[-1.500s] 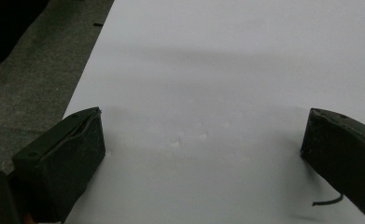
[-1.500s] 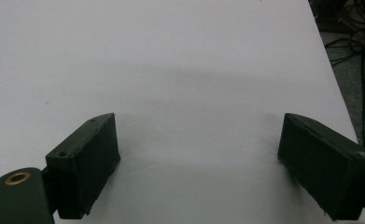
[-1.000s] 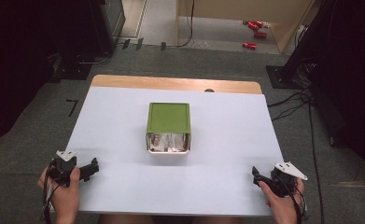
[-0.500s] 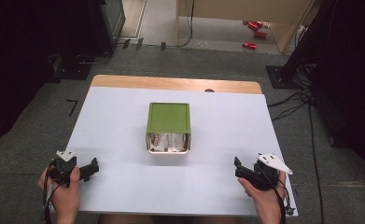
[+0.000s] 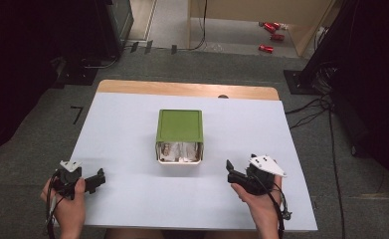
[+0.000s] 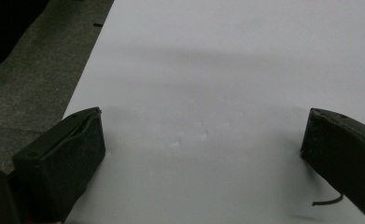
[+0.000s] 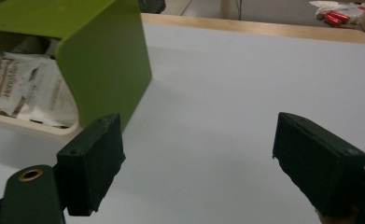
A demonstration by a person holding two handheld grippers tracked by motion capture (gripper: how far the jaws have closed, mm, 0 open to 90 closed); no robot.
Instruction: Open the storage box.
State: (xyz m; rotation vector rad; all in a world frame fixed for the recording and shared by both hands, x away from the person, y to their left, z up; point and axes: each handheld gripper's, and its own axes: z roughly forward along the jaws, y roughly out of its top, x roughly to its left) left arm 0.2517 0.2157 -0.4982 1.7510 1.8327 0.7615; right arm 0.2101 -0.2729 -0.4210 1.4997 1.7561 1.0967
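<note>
One tabletop (image 5: 132, 129), covered in white. On it stands one green box (image 5: 179, 124), open toward the near side, with what look like two white packets (image 5: 179, 151) inside, though the count there is hard to make out. Two hand-held grippers: the left hand-held gripper (image 5: 100, 179) and the right hand-held gripper (image 5: 230, 171), one in each of the person's two hands, each with two black jaws set wide apart. Beyond the tabletop, three red items (image 5: 266, 48) lie on the floor (image 5: 172, 25).
</note>
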